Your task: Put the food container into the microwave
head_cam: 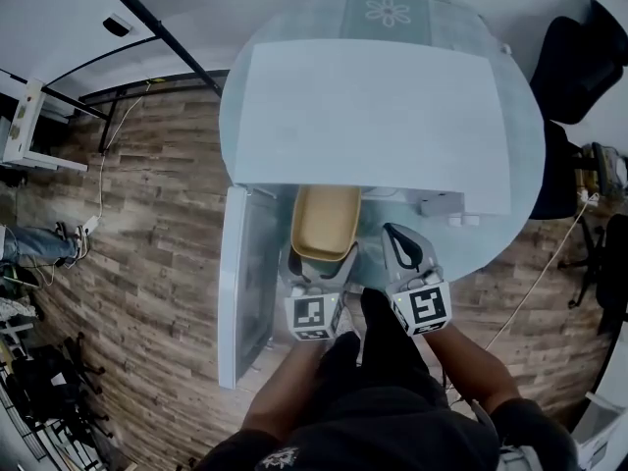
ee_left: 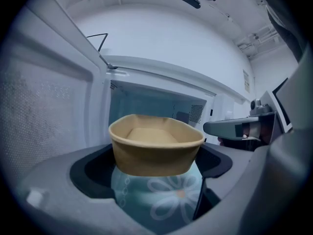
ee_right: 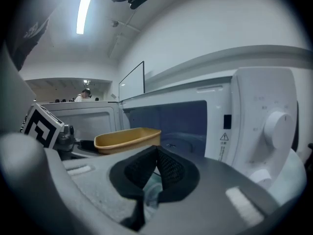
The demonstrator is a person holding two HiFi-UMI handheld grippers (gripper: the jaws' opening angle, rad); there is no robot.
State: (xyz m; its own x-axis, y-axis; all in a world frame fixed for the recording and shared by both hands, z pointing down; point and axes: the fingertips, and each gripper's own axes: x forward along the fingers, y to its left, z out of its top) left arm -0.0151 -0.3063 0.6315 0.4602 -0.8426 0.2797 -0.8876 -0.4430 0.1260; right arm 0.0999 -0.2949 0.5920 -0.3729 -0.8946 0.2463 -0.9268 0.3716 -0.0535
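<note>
The tan food container (head_cam: 326, 222) is empty and hangs just in front of the open white microwave (head_cam: 373, 116), partly under its front edge. My left gripper (head_cam: 320, 259) is shut on the container's near end. In the left gripper view the container (ee_left: 155, 151) sits between the dark pads (ee_left: 93, 173), facing the microwave cavity (ee_left: 146, 104). My right gripper (head_cam: 397, 235) is to its right, shut with nothing in it. The right gripper view shows its tips (ee_right: 156, 168) pressed together, the container (ee_right: 127, 138) to the left and the cavity (ee_right: 171, 121) ahead.
The microwave door (head_cam: 240, 283) swings open to the left, past the round glass table's (head_cam: 525, 135) edge. The control panel with a knob (ee_right: 276, 126) is at the right. Black chairs (head_cam: 579, 57) stand at the far right on the wooden floor.
</note>
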